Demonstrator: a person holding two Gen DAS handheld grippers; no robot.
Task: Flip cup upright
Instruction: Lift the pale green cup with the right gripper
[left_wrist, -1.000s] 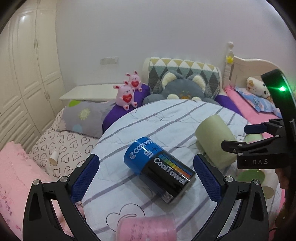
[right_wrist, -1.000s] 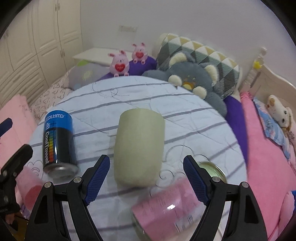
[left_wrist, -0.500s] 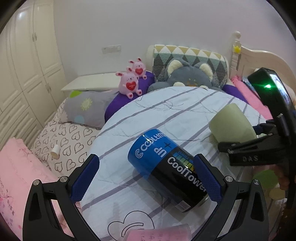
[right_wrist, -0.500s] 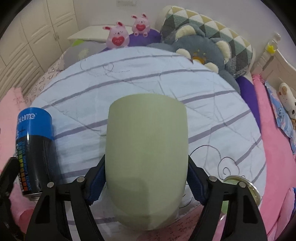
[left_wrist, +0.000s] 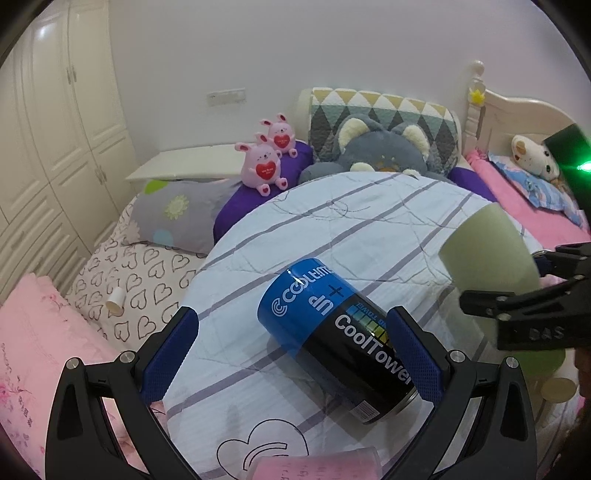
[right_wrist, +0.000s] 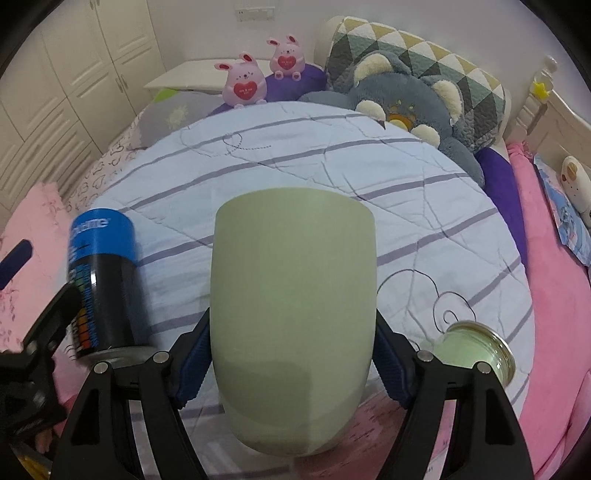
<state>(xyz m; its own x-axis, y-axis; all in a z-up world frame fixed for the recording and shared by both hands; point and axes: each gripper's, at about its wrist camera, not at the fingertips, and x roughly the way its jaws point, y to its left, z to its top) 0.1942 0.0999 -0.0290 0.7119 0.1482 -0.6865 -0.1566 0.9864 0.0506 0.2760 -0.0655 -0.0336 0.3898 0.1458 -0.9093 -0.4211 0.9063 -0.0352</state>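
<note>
A pale green cup (right_wrist: 293, 314) lies with its rim pointing away from me, gripped near its base between the blue pads of my right gripper (right_wrist: 293, 365), which is shut on it. In the left wrist view the cup (left_wrist: 487, 254) is tilted above the striped round table (left_wrist: 369, 229), at the right. A blue and black can (left_wrist: 340, 336) lies on its side between the open fingers of my left gripper (left_wrist: 295, 350), close to the right pad (left_wrist: 415, 358).
A pink cup (left_wrist: 314, 463) lies at the table's near edge. A glass jar (right_wrist: 476, 354) lies on the table to the right. Plush toys (left_wrist: 266, 166), pillows and bedding surround the table. White wardrobes (left_wrist: 48, 129) stand at the left.
My right gripper closed on the green cup and raised it off the table. My left gripper moved in closer around the lying can.
</note>
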